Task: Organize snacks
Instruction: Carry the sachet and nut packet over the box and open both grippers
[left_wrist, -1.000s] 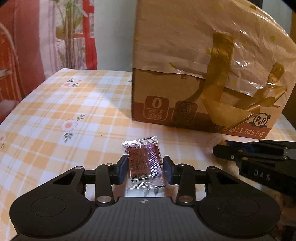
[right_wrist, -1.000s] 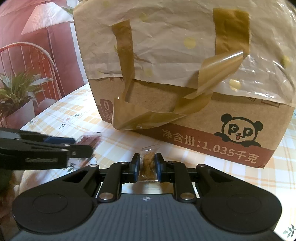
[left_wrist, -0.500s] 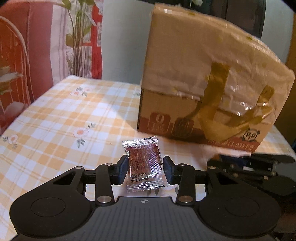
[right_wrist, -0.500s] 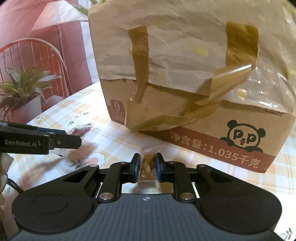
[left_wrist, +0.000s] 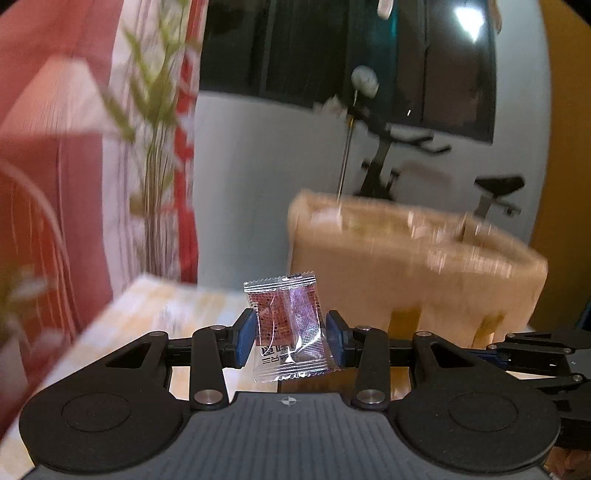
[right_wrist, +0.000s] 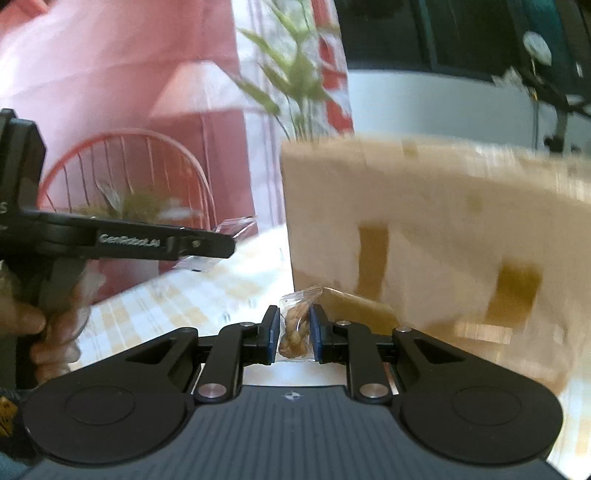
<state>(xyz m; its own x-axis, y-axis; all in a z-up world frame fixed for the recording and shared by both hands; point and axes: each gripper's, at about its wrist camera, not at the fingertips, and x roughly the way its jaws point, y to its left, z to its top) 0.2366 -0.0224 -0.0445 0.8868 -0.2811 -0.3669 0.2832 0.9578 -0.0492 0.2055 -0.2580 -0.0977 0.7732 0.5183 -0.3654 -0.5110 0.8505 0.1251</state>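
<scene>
My left gripper (left_wrist: 290, 338) is shut on a clear packet with a red snack (left_wrist: 288, 326), held in the air level with the upper part of the cardboard box (left_wrist: 413, 266). My right gripper (right_wrist: 293, 330) is shut on a clear packet with a brown twisted snack (right_wrist: 295, 325), close to the box's left front corner (right_wrist: 436, 236). The box is blurred by motion in both views. The left gripper also shows in the right wrist view (right_wrist: 221, 245), to the left and higher. The right gripper shows at the right edge of the left wrist view (left_wrist: 517, 349).
The table with a yellow checked cloth (right_wrist: 192, 299) lies below. A red wire chair (right_wrist: 122, 177), a plant (left_wrist: 155, 155) and a pink curtain stand at the left. An exercise bike (left_wrist: 406, 162) stands behind the box.
Both grippers have risen with their packets. The box now sits lower in each view and its top edge shows. The room behind has come into view.
</scene>
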